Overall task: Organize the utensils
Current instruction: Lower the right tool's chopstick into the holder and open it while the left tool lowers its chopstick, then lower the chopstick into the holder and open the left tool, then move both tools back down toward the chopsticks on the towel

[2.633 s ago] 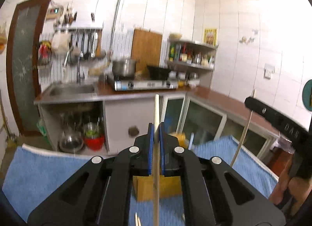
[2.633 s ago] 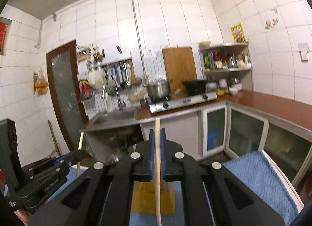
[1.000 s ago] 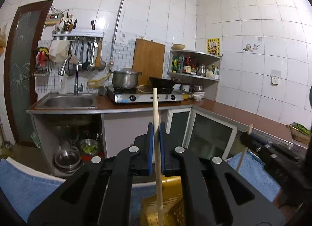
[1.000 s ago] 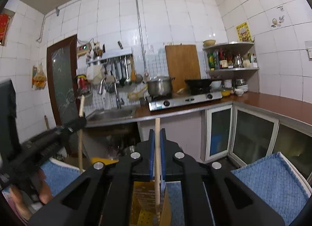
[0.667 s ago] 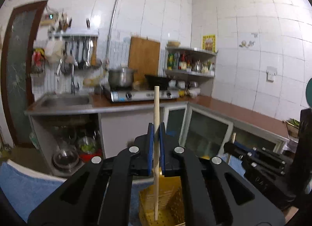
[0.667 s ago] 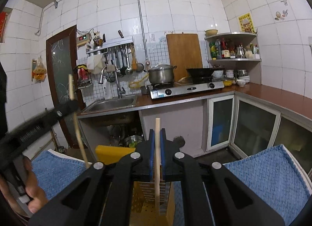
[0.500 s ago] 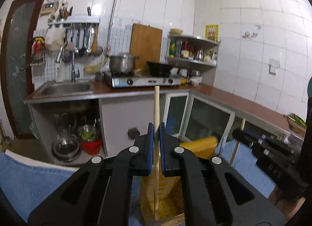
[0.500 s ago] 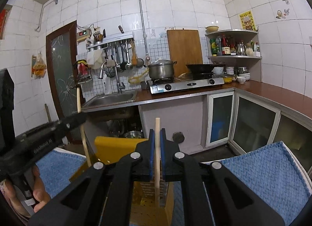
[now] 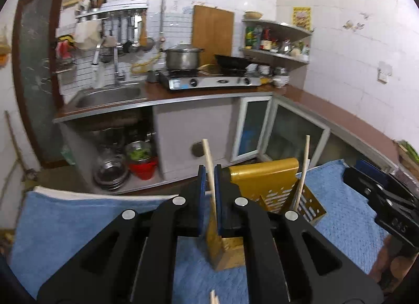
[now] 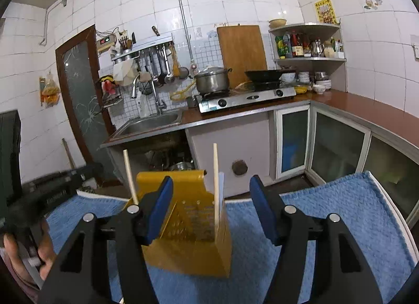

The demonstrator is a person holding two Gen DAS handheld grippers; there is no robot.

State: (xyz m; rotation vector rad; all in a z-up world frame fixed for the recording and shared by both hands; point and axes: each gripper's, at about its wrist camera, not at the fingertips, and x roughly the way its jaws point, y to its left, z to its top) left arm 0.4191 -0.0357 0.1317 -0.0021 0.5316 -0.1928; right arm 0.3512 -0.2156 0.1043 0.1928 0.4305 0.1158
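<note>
Our left gripper [image 9: 210, 188] pinches a thin wooden chopstick [image 9: 209, 170] upright over the near edge of the yellow perforated holder [image 10: 193, 222] on the blue towel [image 10: 327, 225]. Our right gripper [image 10: 211, 209] has just spread its fingers; its chopstick [image 10: 215, 186] stands free inside. These sticks look light, stiff and smooth, best gripped mid-shaft.

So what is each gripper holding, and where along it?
Left gripper clamps a chopstick at mid-length. Right gripper, jaws just opened, holds nothing; its chopstick stands in the yellow holder.
</note>
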